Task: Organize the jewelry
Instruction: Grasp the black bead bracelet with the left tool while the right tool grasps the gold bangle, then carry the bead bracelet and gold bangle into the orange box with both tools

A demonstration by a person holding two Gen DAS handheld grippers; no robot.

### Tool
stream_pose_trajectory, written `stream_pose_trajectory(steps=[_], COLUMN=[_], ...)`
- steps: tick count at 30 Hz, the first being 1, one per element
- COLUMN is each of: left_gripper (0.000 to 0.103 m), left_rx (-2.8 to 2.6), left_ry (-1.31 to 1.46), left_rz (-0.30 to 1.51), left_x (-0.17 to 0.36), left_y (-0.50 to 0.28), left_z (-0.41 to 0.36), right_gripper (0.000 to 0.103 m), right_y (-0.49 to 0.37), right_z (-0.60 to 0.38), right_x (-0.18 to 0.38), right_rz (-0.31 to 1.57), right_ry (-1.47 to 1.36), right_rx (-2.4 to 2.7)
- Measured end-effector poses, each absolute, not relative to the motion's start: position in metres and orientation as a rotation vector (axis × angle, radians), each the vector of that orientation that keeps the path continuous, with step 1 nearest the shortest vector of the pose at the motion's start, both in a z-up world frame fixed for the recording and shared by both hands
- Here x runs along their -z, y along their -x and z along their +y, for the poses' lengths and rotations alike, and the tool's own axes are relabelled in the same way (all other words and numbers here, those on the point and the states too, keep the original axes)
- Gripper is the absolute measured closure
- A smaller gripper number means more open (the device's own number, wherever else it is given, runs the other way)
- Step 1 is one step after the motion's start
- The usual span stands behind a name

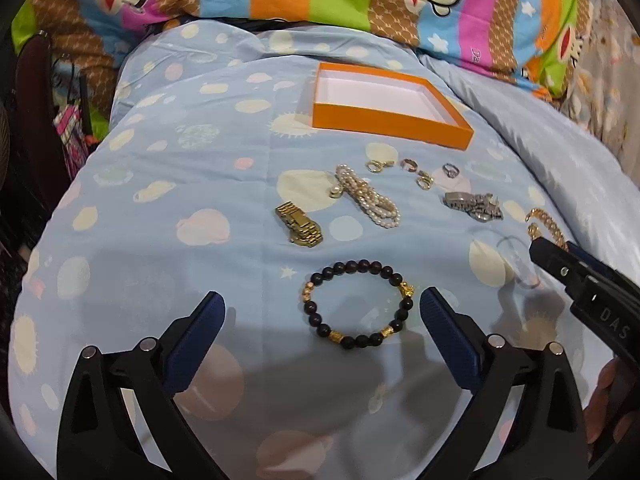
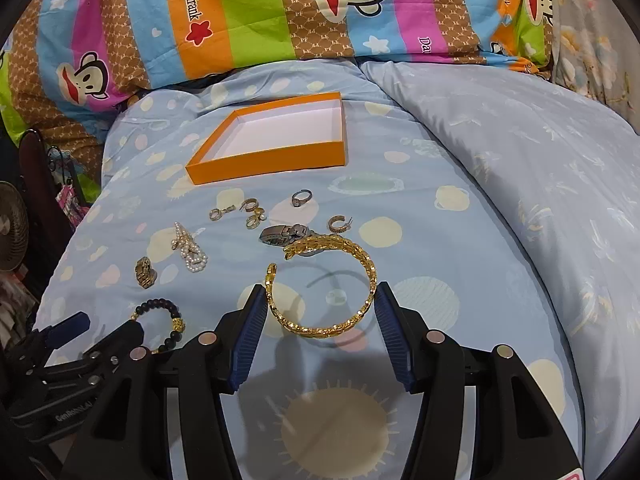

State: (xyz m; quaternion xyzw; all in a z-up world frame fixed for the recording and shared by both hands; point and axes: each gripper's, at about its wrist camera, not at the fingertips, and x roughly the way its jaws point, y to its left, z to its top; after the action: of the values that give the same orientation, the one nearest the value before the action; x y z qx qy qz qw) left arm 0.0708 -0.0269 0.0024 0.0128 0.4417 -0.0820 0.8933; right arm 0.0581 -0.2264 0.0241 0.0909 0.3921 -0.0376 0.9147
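A light-blue bedsheet [image 1: 168, 208] printed with pale circles carries all items; a striped monkey-print pillow [image 2: 256, 12] lies beyond it at 12 o'clock. The left gripper [image 1: 322, 308] is held low over the sheet, pointing toward 12 o'clock, its jaws spread wide apart and holding nothing; the right gripper [image 2: 322, 308] takes the same forward pose with its jaws parted, one on either side of a bracelet. The orange box [image 1: 384, 120], open with a white floor, sits at 12 o'clock from both grippers, well beyond the jewelry. The gold chain bracelet [image 2: 332, 292], an open loop with its gap facing 10 o'clock, lies flat between the right gripper's blue pads; whether the pads [image 2: 250, 328] touch it cannot be told. The black bead bracelet [image 1: 358, 304], a closed ring with gold spacers, lies flat between the left fingertips, apart from both. The pearl strand [image 1: 368, 196] is bunched with its long axis running from 11 to 5 o'clock. The gold watch band [image 1: 300, 224] and silver watch band [image 1: 474, 202] lie folded on either side of the pearls. Small rings [image 1: 416, 170] are scattered just before the box.
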Motion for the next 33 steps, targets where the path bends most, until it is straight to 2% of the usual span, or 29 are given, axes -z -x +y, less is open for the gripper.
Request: stream_pose_trajectory(steps=[5, 8, 11, 13, 14, 16, 17, 19, 21, 33], left_gripper=[0.008, 0.01, 0.035, 0.057, 0.063, 0.084, 0.088, 0.089, 0.096, 0.096], left_rx=[0.185, 0.177, 0.189, 0.203, 0.211, 0.225, 0.234, 0.255, 0.279, 0.312], left_ry=[-0.056, -0.084, -0.091, -0.078, -0.075, -0.07, -0.069, -0.057, -0.032, 0.031], left_rz=[1.003, 0.994, 0.97, 0.961, 0.96, 0.959, 0.96, 0.963, 0.969, 0.866], left_x=[0.018, 0.022, 0.019, 0.016, 0.015, 0.014, 0.014, 0.012, 0.01, -0.042], left_y=[-0.086, -0.085, -0.081, -0.08, -0.079, -0.077, -0.076, -0.075, -0.074, -0.065], left_z=[-0.041, -0.048, -0.048, -0.046, -0.045, -0.044, -0.044, -0.043, -0.041, -0.019], right_gripper=[0.049, 0.049, 0.049, 0.049, 0.049, 0.049, 0.049, 0.049, 0.049, 0.049], right_y=[-0.056, -0.056, -0.056, -0.057, -0.057, -0.058, -0.059, -0.059, -0.058, -0.054], right_z=[-0.226, -0.226, -0.225, -0.223, -0.222, -0.22, -0.219, -0.218, -0.217, -0.211], right_x=[-0.024, -0.024, -0.024, -0.024, -0.023, -0.023, -0.023, -0.024, -0.026, -0.049], right_rz=[0.809, 0.81, 0.811, 0.813, 0.814, 0.815, 0.816, 0.815, 0.811, 0.757], right_ry=[-0.187, -0.189, -0.187, -0.188, -0.188, -0.186, -0.187, -0.187, -0.184, -0.17], right_rx=[0.075, 0.073, 0.069, 0.065, 0.063, 0.062, 0.061, 0.06, 0.058, 0.054])
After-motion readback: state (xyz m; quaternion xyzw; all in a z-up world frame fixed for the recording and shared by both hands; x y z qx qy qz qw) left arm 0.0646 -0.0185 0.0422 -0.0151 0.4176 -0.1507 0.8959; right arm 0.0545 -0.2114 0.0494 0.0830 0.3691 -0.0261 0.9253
